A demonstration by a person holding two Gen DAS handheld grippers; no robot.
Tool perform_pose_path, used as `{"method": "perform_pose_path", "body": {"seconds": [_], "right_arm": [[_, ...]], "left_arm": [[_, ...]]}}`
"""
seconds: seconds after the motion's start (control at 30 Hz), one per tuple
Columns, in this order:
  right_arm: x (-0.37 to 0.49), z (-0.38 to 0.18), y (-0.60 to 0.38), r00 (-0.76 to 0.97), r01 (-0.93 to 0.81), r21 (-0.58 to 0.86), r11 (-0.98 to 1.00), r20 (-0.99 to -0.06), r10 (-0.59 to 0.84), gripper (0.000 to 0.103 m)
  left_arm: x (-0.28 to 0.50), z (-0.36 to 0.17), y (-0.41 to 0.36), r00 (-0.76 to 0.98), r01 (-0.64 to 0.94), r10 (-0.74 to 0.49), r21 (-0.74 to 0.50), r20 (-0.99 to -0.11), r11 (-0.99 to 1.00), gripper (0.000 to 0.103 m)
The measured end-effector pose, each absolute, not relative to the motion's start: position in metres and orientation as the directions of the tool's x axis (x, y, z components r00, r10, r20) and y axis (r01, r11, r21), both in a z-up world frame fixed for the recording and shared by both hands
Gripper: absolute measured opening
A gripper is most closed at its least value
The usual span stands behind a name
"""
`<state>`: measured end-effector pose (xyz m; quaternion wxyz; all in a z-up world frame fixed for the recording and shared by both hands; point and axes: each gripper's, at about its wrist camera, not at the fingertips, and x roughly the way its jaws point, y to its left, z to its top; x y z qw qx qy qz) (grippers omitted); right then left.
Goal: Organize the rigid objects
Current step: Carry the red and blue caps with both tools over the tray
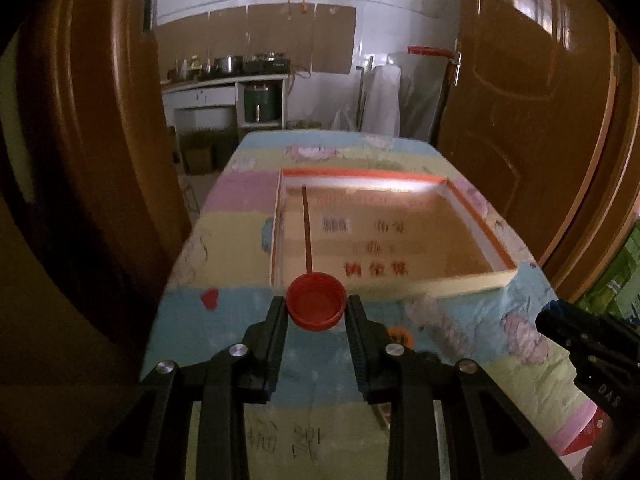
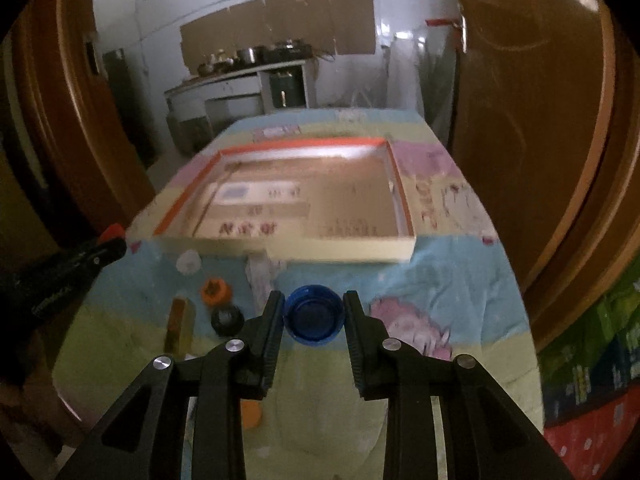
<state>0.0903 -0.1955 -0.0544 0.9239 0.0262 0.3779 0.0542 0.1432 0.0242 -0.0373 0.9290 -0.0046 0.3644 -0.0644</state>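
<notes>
**A:** What did each gripper carry in this pair of views?

**B:** The left gripper (image 1: pixel 316 306) pinched a red bottle cap (image 1: pixel 316 302) between its fingertips, hollow side towards the camera. The right gripper (image 2: pixel 313 304) was pressed on a blue bottle cap (image 2: pixel 314 314) in the same way. Both caps appeared clear of the patterned tablecloth (image 1: pixel 248 216).

**A:** Where did the destination lie?

**B:** Ahead of both grippers stood a shallow cardboard box (image 2: pixel 340 254), orange along its rim. Its printed floor showed no sorted items; one thin stick (image 1: pixel 306 228) leaned inside, beyond the red cap.

**A:** What remained unsorted?

**B:** Left of the right gripper, on the cloth, lay a white cap (image 2: pixel 188 261), an orange piece (image 2: pixel 216 291), a black ring (image 2: pixel 227 320) and a yellowish bar (image 2: pixel 179 326). An orange disc (image 2: pixel 251 414) showed beneath the left finger.

**A:** So how far along was the work?

**B:** Early, by appearance: two caps lifted but not deposited, the box apparently unfilled, and at least five pieces waiting.
</notes>
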Motion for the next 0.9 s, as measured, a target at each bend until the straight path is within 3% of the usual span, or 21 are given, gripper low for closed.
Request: {"method": "perform_pose_path", "body": {"seconds": [0.4,0.9], "right_arm": [[0.161,0.01,-0.199,0.774,-0.202,0.054,0.978,-0.604,0.193,0.03],[0.299,-0.026,-0.199,0.666,-0.265,0.099,0.959,-0.701,0.256,0.03]], "left_arm": [[0.22,0.013,0.013,0.737,0.141,-0.162,-0.085,-0.656,0.986,0.03],[0.336,-0.028,-0.012,0.628,0.164,-0.189,-0.108,-0.755,0.98,0.03]]}}
